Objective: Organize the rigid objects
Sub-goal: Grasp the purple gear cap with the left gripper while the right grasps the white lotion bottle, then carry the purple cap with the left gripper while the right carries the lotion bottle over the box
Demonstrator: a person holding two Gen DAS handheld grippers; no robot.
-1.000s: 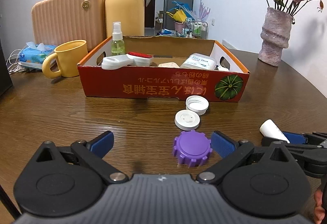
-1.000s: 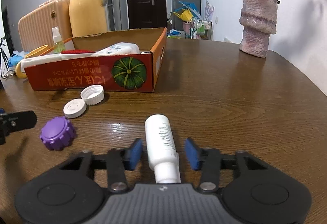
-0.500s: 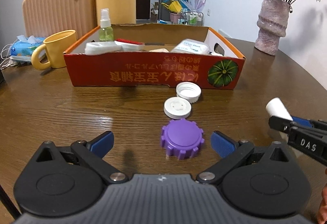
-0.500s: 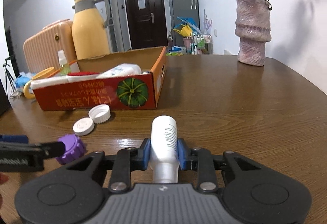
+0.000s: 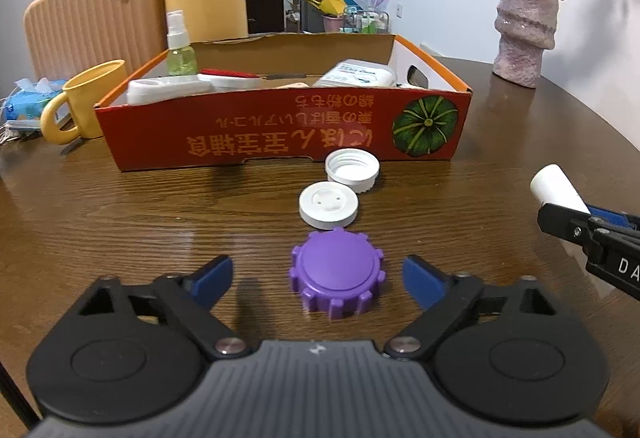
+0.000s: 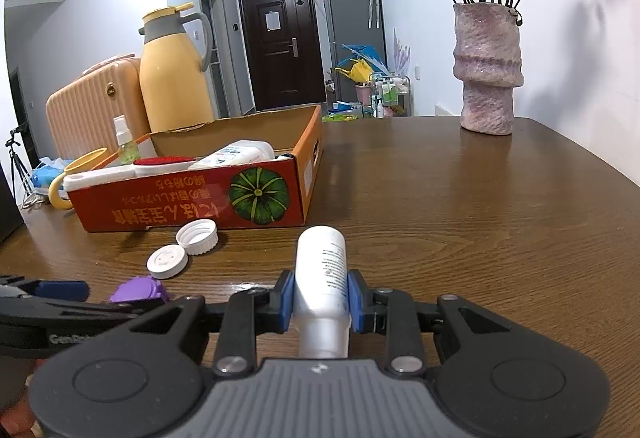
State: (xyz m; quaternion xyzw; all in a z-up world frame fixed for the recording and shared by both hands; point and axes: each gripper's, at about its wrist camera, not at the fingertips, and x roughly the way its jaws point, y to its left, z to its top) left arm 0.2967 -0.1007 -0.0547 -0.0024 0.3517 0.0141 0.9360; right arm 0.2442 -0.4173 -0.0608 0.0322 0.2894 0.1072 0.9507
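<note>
Fingers (image 5: 424,280) closing around ridged purple cap (image 5: 337,274), not yet touching.

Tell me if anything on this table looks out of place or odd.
Three loose caps lie on the wooden table outside the orange cardboard box: a purple ridged cap, a flat white cap, and an upturned white screw cap. The box's print reads upside down. Nothing looks spilled or damaged.

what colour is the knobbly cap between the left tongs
Purple cap; clearest in the left wrist view.
</note>
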